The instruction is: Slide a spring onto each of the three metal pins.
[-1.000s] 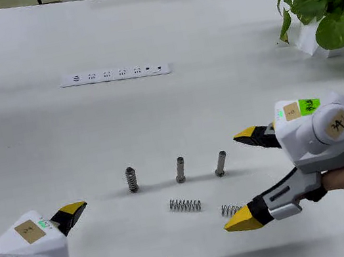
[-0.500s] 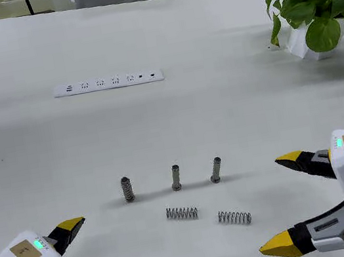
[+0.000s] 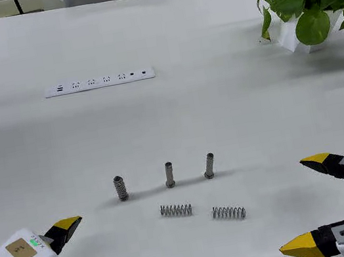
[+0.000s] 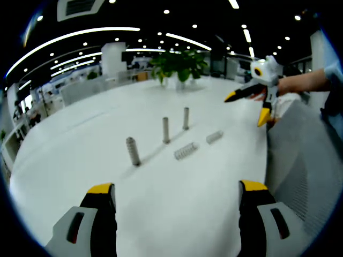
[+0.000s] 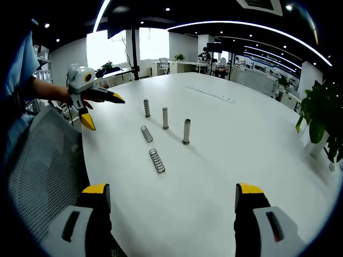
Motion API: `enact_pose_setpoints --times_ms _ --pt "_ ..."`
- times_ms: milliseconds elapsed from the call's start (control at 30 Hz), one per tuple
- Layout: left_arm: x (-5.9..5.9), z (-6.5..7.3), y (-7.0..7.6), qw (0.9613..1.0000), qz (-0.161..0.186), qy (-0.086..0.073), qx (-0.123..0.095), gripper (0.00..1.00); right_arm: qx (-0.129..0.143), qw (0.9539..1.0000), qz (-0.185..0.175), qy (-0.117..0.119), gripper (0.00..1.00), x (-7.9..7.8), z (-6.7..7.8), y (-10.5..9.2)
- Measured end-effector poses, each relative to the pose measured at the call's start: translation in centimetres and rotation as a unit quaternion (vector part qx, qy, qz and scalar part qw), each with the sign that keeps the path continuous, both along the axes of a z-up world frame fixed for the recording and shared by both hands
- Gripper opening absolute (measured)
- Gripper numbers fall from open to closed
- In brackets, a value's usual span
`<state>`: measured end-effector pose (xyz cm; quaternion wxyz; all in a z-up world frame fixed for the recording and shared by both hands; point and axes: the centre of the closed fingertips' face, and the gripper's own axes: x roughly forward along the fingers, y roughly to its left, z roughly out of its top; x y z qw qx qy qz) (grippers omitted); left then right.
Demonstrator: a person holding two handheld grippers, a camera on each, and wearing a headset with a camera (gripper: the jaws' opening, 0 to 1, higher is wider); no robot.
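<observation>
right gripper point(image 3: 307, 204): fingers wide, empty | left gripper point(image 3: 106, 254): fingers wide, empty | near spring point(image 3: 229, 212): flat on tabletop point(image 3: 234, 104), ahead of right fingers, apart, long axis roughly end-on to them; right is nearer | far spring point(image 3: 176, 210): just past it | mid pin point(image 3: 169, 175), right pin point(image 3: 209, 166): bare, upright, beyond the springs

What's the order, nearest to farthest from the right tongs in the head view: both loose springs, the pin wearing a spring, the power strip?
1. Right loose spring, just left of the right tongs.
2. Left loose spring, farther left.
3. Pin wearing a spring, left end of the row.
4. Power strip, far back on the left.
</observation>
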<state>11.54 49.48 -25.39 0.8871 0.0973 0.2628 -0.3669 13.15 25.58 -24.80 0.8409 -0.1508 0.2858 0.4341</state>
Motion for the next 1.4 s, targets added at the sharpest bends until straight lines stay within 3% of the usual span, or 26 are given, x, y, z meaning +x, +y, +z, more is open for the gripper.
enact_pose_setpoints --times_ms 267,500,567,633,800,833,900,933,1067,1167,1267,1400 --pt "0.8 0.3 -1.1 0.9991 -0.041 -0.003 0.012 0.94 -0.007 0.9999 0.003 0.007 0.97 -0.7 -0.8 0.1" --pt "1.7 0.0 -4.0 0.995 -0.097 -0.002 0.023 0.78 0.0 0.9999 -0.006 0.01 0.97 -1.0 -0.8 0.1" --pt "2.1 -0.2 -4.8 0.9934 -0.111 0.006 0.029 0.74 0.003 0.9999 -0.012 0.008 0.96 -1.0 -0.7 0.0" --pt "2.1 -0.8 -5.6 0.9903 -0.131 0.021 0.042 0.7 0.007 0.9998 -0.018 0.007 0.96 -1.0 -0.6 0.0" --pt "2.9 -1.8 -6.5 0.9849 -0.15 0.026 0.082 0.63 0.007 0.9997 -0.024 0.007 0.96 -1.3 -0.6 -0.2" --pt "3.4 -2.3 -6.2 0.9815 -0.153 0.024 0.113 0.61 0.001 0.9997 -0.022 0.006 0.96 -1.4 -0.6 -0.3" --pt "4.2 -2.3 -6.5 0.9769 -0.164 0.005 0.136 0.51 -0.004 0.9997 -0.024 0.006 0.96 -1.3 -0.7 -0.5" --pt "4.3 -2.5 -6.5 0.9753 -0.167 0.009 0.144 0.46 -0.004 0.9996 -0.026 0.007 0.96 -1.4 -0.8 -0.6" --pt "4.8 -2.9 -7.1 0.9712 -0.177 0.021 0.158 0.41 -0.005 0.9996 -0.028 0.005 0.95 -1.4 -0.7 -0.8" --pt "5.2 -3.0 -7.3 0.9704 -0.179 0.032 0.159 0.39 -0.005 0.9995 -0.029 0.005 0.95 -1.4 -0.8 -0.9" --pt "5.5 -3.1 -7.4 0.9668 -0.19 0.032 0.168 0.36 -0.019 0.9995 -0.024 0.004 0.95 -1.4 -1.0 -1.2" --pt "5.7 -3.6 -7.4 0.9611 -0.202 0.045 0.184 0.31 -0.021 0.9995 -0.023 0.0 0.95 -1.2 -0.9 -1.4"
